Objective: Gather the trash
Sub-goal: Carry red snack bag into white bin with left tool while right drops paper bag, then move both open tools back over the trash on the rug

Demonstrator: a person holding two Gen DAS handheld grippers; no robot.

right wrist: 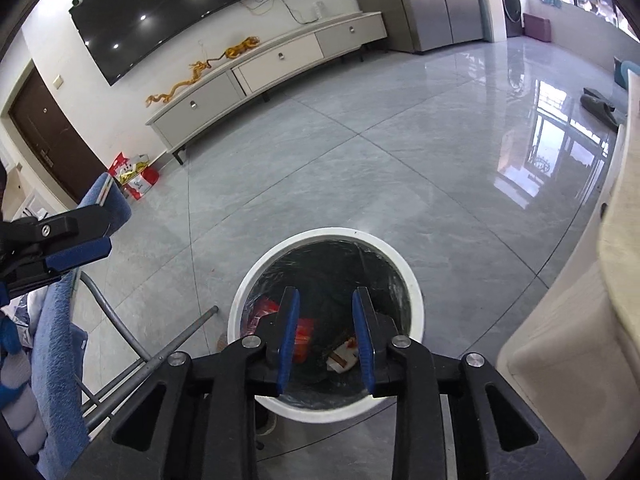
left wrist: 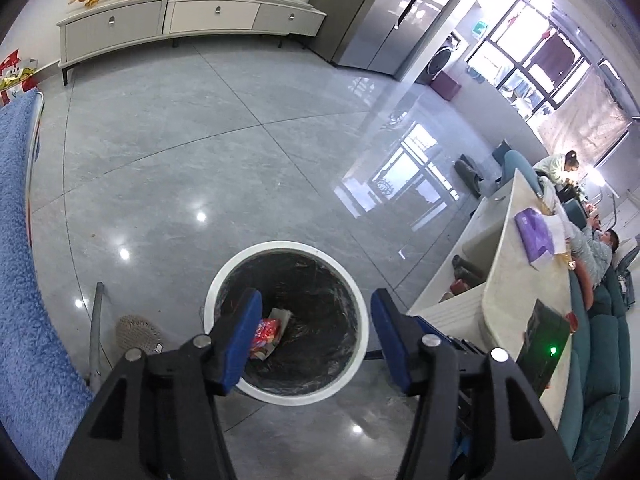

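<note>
left gripper (left wrist: 316, 312) above trash bin (left wrist: 224, 272), fingers spread, empty | right gripper (right wrist: 326, 316) over bin, fingers parted, empty | red wrapper (left wrist: 266, 332) inside at 7 o'clock

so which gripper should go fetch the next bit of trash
Probably the left. Both the left gripper and the right gripper hang open and empty over the trash bin, but the left sits wider open.

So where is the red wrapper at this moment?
The red wrapper lies inside the white trash bin, at the bottom on the black liner, left of a white scrap; both wrist views show it, under the open right gripper.
</note>
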